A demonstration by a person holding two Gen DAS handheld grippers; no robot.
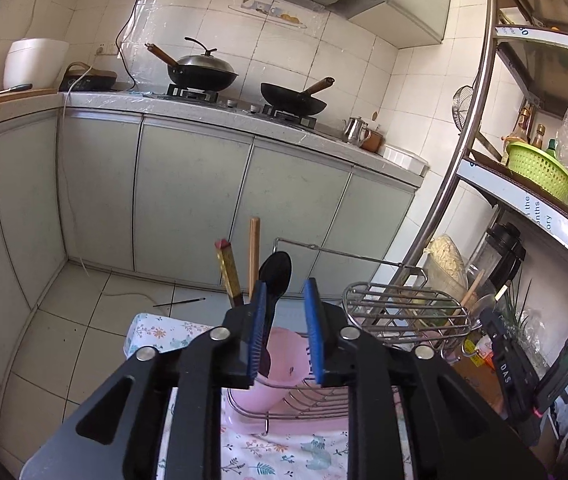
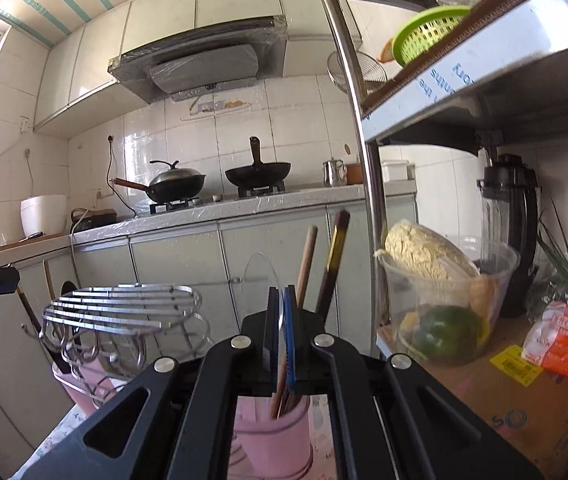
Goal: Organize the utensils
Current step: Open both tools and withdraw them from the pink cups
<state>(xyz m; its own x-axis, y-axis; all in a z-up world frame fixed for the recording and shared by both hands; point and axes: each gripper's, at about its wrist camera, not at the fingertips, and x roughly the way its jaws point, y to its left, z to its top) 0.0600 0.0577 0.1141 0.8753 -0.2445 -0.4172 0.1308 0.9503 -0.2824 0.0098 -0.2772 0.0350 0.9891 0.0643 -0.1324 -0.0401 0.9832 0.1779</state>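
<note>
The left gripper (image 1: 285, 308) stood with its blue pads apart, the black plastic spoon (image 1: 275, 280) upright between them, leaning against the left pad, handle down in the pink plastic utensil cup (image 1: 280, 376). 2 chopsticks (image 1: 244, 264) stood in that cup too. The right gripper (image 2: 283, 312) was clamped on a clear round plastic disc (image 2: 262, 276), directly above another pink cup (image 2: 272, 440), so the disc's drop looked nearly vertical.
</note>
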